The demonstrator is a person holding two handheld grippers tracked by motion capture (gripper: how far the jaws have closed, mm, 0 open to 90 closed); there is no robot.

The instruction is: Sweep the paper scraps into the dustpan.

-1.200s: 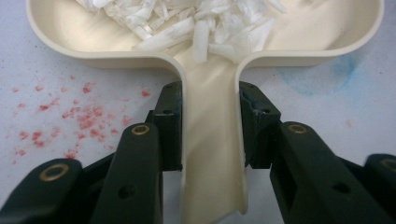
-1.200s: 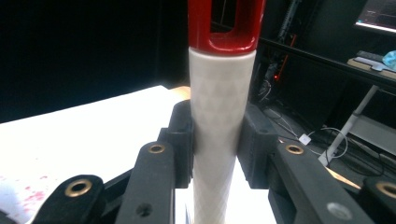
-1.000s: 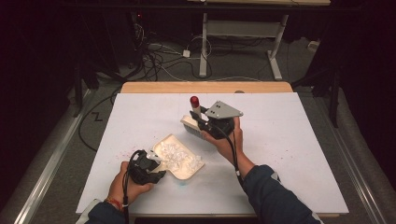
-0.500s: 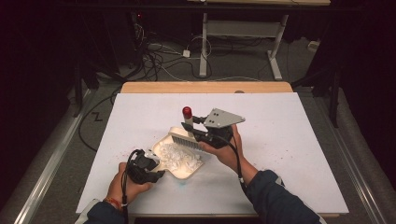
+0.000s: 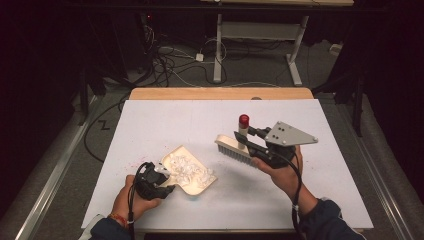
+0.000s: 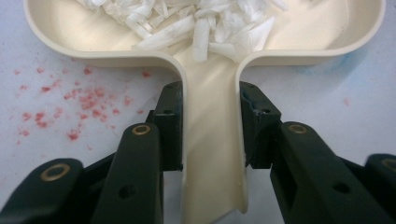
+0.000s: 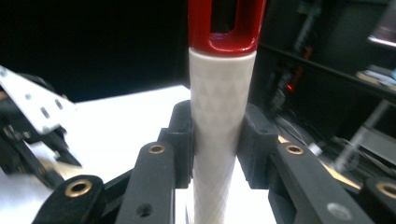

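A cream dustpan lies on the white table, with a heap of white shreds in it. My left gripper is shut on the dustpan's handle; both pads press its sides, and the shreds lie just ahead. My right gripper is shut on a brush's white handle, whose red tip points up. The brush head hangs bristles down, to the right of the dustpan and apart from it.
Fine red specks dot the table left of the dustpan's handle. A wooden strip runs along the table's far edge. Beyond it are cables on the floor and a desk frame.
The right gripper first brought the brush down and left over the dustpan, then carried it right and slightly up, away from the pan. The left gripper and dustpan stayed put.
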